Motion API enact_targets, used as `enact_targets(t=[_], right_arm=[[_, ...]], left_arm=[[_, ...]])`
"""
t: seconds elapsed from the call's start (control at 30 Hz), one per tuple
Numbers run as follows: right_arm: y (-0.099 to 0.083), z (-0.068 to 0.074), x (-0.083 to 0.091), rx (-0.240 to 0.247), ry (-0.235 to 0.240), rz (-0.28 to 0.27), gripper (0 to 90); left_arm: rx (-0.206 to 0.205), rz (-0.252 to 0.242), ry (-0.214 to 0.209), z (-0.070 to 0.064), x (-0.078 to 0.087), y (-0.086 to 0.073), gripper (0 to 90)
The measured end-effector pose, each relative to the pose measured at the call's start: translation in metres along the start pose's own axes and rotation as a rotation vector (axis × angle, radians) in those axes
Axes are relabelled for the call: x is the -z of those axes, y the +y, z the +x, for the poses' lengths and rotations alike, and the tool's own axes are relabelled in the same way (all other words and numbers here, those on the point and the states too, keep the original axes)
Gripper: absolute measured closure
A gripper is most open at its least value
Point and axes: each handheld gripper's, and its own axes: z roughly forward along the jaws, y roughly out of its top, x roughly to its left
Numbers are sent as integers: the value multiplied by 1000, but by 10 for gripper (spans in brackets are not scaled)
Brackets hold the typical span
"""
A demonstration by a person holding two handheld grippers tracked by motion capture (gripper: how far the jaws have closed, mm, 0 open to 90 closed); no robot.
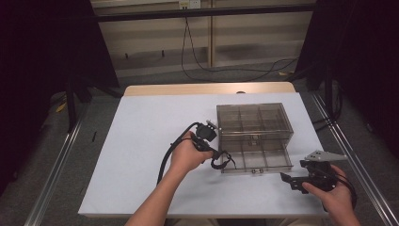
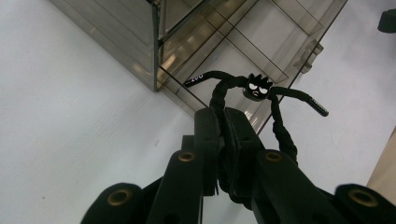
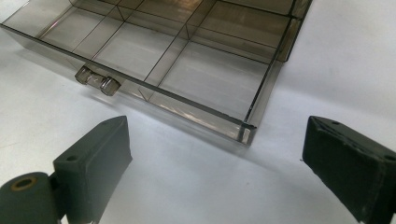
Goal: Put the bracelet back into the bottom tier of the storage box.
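The left claw (image 2: 223,140) is clamped on a black fuzzy tie (image 2: 275,126), a bendy, chenille-wrapped wire with a small cartoon face charm (image 2: 257,88) and plastic-tipped ends splaying outward. It hangs just over the near left corner of the pulled-out drawer (image 1: 256,160), above the drawer wall rather than plainly inside a cell. The right claw (image 3: 212,163) is spread wide and holds nothing, low over the counter (image 1: 141,141) just off the drawer's near right corner. The likeliest slip, I judge, is a release from here: the tie's stiff limbs could straddle the thin wall or a divider and tip out onto the counter, or spring back as the soft wire relaxes. The fuzzy pile may also cling to the rubbery pads, so the tie could drag out with the claw. The organizer (image 1: 254,120) is smoky, hard, glossy clear plastic, boxy with sharp edges; it looks light, and a nudge from either claw might skate it across the smooth white surface or push the drawer shut. The small clear handle (image 3: 95,80) sits mid-front.
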Motion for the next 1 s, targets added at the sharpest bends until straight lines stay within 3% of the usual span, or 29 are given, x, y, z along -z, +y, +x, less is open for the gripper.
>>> enact_targets(t=[0.77,1.0], right_arm=[[0,0,0,1,5,0,73],[0,-1,0,4,7,-4,74]], left_arm=[[-13,12,2,-2,-14,4,845],[1,12,3,-2,-18,5,843]])
